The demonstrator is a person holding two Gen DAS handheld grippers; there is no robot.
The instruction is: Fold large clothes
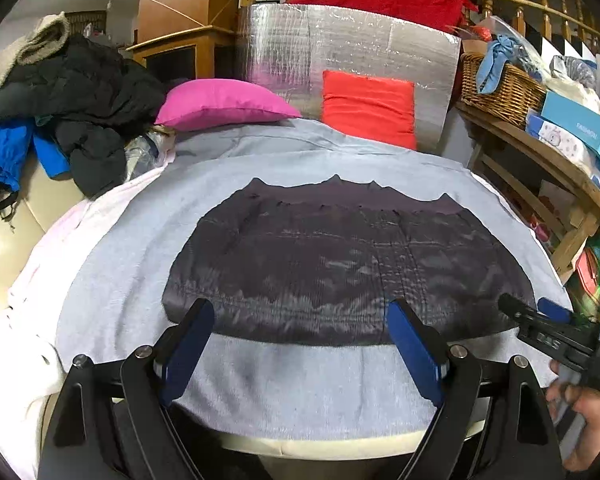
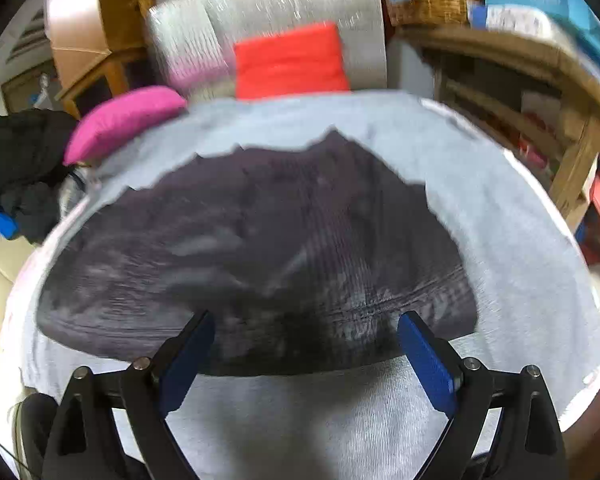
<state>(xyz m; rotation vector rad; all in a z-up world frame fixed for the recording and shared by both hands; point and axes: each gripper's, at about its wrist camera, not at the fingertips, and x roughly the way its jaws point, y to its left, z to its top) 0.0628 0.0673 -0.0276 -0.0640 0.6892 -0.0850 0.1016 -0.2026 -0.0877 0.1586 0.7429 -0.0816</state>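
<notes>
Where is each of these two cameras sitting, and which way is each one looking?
Left wrist: on the left gripper, looking forward and down across the grey T-shirt; its own open fingers show, plus the right gripper and a hand.
Right wrist: on the right gripper, looking the same way; only its open fingers show.
Shared: the shirt's dark print, pink cushion, red cushion.

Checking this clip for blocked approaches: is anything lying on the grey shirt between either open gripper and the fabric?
Nothing visible. The grey shirt lies spread flat, with bare cloth right under the left gripper and the right gripper. Both are open and empty. The pink pillow and red cushion sit at its far edge.
</notes>
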